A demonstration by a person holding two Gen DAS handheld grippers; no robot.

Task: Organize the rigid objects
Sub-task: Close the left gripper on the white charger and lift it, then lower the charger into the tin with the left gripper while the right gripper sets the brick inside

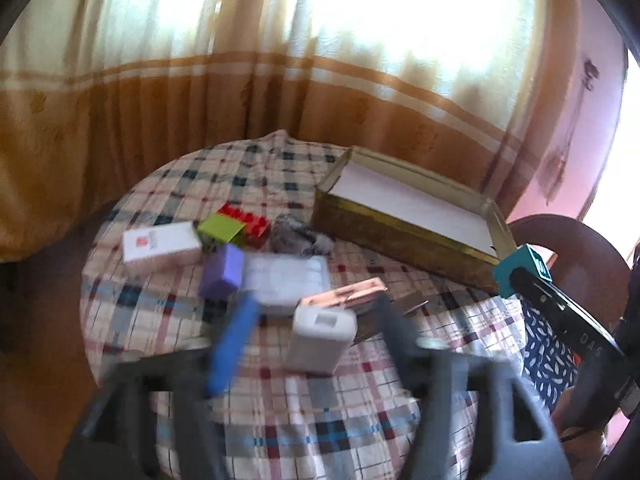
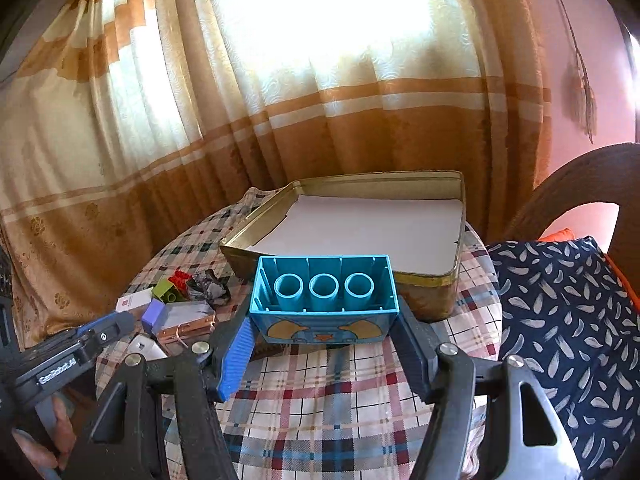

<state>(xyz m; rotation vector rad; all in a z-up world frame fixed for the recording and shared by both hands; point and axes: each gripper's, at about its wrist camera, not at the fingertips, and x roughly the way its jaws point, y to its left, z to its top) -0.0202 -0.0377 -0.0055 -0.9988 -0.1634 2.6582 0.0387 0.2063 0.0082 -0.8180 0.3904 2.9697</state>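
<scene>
Round bench (image 2: 340, 392) with plaid cloth. Gold tin tray (image 2: 432, 288) at back right, white paper inside. Right gripper (image 2: 326, 344), fingers clamped on teal block (image 2: 324, 296), lifted just before the tray. Left gripper (image 1: 316, 332), fingers wide, nothing held, over white box (image 1: 320, 338). Purple block (image 1: 224, 272), red brick (image 1: 248, 216) nearby.

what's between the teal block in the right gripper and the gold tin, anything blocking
Nothing visible. The right gripper holds the teal block just in front of the gold tin, whose white-lined inside looks bare. The other items lie off to the left on the plaid tablecloth.
</scene>
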